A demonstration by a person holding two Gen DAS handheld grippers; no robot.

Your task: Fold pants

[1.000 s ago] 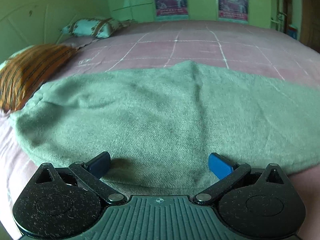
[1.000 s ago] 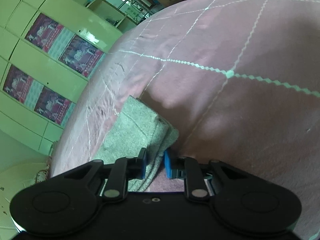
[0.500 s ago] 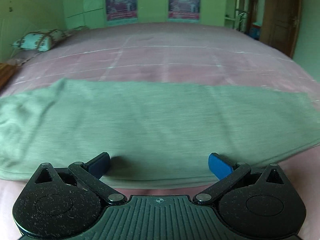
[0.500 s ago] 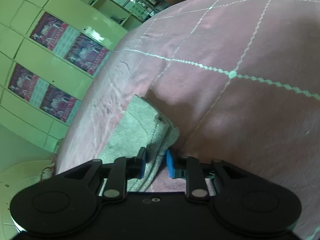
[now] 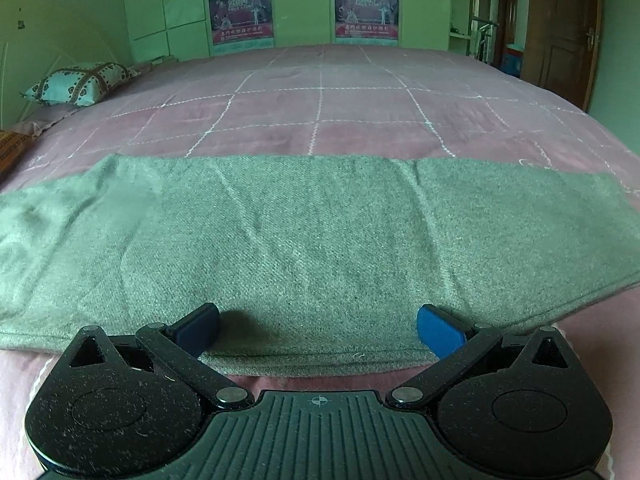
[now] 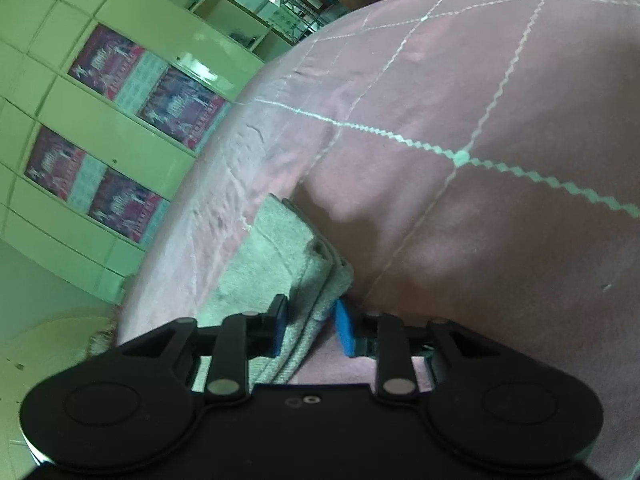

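Observation:
The grey-green pants [image 5: 320,240] lie folded lengthwise in a long flat band across the pink quilted bed [image 5: 320,100]. My left gripper [image 5: 318,328] is open, its blue pads wide apart just over the near edge of the band and holding nothing. In the right wrist view my right gripper [image 6: 310,326] is shut on the layered end of the pants [image 6: 280,256], with cloth pinched between its blue pads, low against the bed [image 6: 480,120].
A patterned pillow [image 5: 80,82] lies at the far left of the bed and an orange striped cloth [image 5: 10,148] sits at the left edge. Green cupboards with posters [image 5: 240,8] stand behind the bed. A brown door [image 5: 560,32] is at the right.
The left gripper's view swung right and the pants went from a bunched hump to a flat straight band. The right gripper kept its grip on the pants' end and barely moved.

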